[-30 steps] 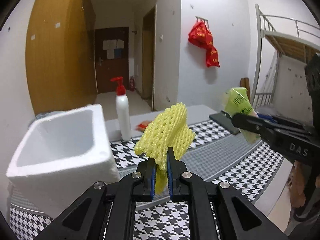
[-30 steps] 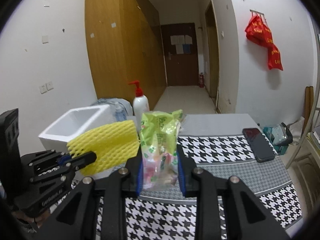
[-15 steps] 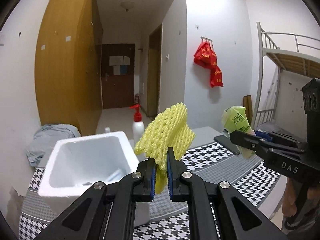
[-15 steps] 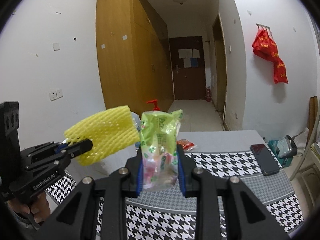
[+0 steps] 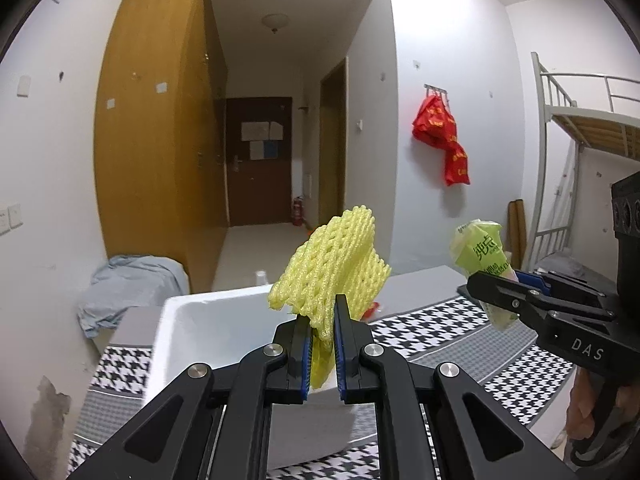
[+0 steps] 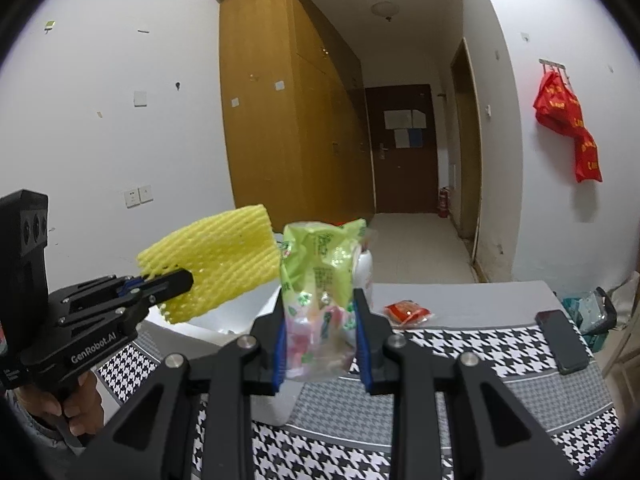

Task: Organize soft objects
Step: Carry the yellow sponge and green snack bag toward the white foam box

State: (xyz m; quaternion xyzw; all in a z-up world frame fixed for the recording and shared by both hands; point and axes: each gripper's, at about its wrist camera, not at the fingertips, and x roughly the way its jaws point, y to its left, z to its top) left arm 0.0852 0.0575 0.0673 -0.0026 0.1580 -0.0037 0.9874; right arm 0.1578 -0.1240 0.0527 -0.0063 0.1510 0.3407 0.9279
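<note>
yellow foam net is pinched by the left gripper mid frame; lower it into the white box gently. the right gripper squeezes the green snack bag.

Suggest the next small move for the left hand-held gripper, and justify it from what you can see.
Probably lower the left hand-held gripper toward the white foam box and let go there. Its jaws are shut on the yellow foam net, held in the air over the box's open top, so a short descent should drop the net inside.
</note>
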